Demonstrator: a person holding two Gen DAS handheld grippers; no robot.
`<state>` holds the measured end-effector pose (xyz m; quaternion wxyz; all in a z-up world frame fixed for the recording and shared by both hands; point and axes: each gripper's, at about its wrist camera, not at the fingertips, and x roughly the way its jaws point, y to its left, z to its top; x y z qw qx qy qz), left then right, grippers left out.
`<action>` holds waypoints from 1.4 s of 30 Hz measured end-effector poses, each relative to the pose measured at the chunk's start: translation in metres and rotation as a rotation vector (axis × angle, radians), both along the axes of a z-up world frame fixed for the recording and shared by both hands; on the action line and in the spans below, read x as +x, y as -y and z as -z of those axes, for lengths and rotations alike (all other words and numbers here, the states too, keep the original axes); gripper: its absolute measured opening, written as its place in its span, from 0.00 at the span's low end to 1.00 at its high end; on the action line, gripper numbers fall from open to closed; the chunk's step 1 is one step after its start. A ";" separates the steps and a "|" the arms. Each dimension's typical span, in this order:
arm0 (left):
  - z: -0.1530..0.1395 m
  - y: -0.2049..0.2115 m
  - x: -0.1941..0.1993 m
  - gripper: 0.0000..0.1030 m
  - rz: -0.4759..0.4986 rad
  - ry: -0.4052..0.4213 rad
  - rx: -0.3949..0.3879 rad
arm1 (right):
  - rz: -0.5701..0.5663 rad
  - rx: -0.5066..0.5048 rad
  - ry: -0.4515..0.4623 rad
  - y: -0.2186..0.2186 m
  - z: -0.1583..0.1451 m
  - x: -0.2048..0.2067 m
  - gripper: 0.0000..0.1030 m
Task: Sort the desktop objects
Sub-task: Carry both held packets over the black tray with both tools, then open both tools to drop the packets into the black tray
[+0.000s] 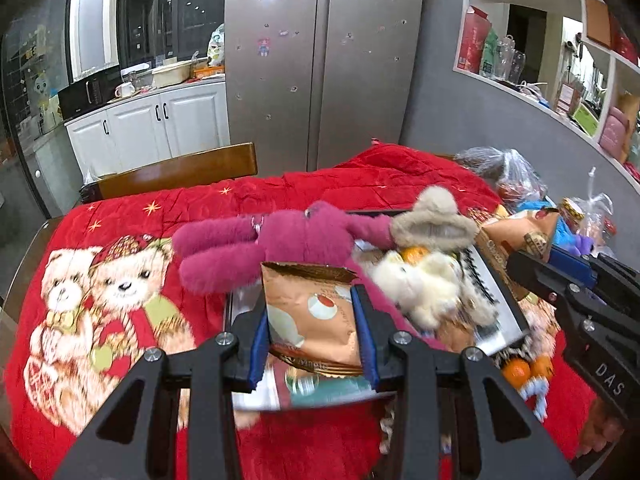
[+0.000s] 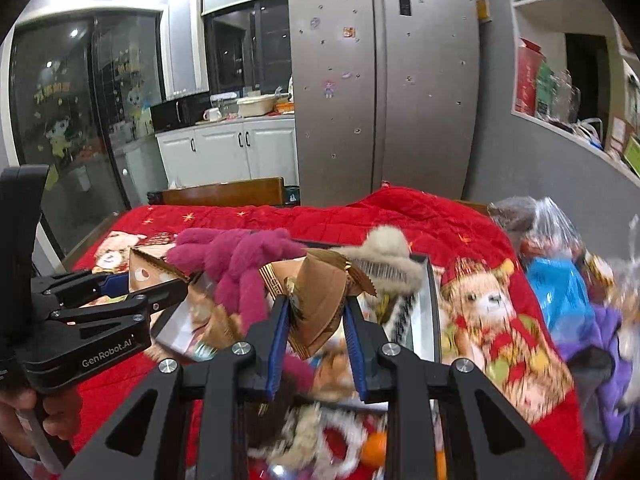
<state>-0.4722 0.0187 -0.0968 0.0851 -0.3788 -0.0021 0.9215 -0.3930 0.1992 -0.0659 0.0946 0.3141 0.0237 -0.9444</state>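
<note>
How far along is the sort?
Done: cannot tell; nothing looks clearly sorted. In hand: left gripper and right gripper each grip a brown packet. Left: pink plush, beige clip and white plush piled on the tray.

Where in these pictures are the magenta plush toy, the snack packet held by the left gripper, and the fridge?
magenta plush toy (image 1: pixel 308 236): left wrist view, middle of its body.
snack packet (image 1: pixel 312 316): left wrist view, its front face between the jaws.
fridge (image 2: pixel 384 80): right wrist view, seam between its two doors.
</note>
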 end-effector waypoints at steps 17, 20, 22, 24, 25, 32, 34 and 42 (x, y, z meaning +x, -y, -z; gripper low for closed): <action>0.028 0.007 -0.030 0.37 0.004 -0.031 -0.050 | 0.008 0.007 0.058 -0.004 0.054 -0.076 0.27; 0.035 0.008 -0.034 0.37 -0.001 -0.017 -0.060 | 0.010 0.004 0.069 -0.009 0.057 -0.079 0.27; 0.037 0.009 -0.035 0.37 -0.011 -0.006 -0.058 | 0.018 0.012 0.068 -0.010 0.057 -0.079 0.27; 0.039 0.010 -0.035 0.37 -0.009 0.000 -0.051 | 0.029 0.010 0.064 -0.011 0.056 -0.079 0.27; 0.039 0.010 -0.035 0.37 -0.012 0.001 -0.053 | 0.036 0.007 0.064 -0.012 0.056 -0.079 0.27; 0.037 0.008 -0.035 0.37 -0.005 -0.004 -0.059 | 0.034 0.029 0.064 -0.008 0.059 -0.080 0.27; 0.038 0.008 -0.035 0.37 -0.014 -0.008 -0.068 | 0.038 0.043 0.058 -0.006 0.059 -0.078 0.27; 0.033 0.015 -0.032 0.89 -0.063 -0.039 -0.047 | 0.013 0.003 0.048 -0.001 0.051 -0.072 0.50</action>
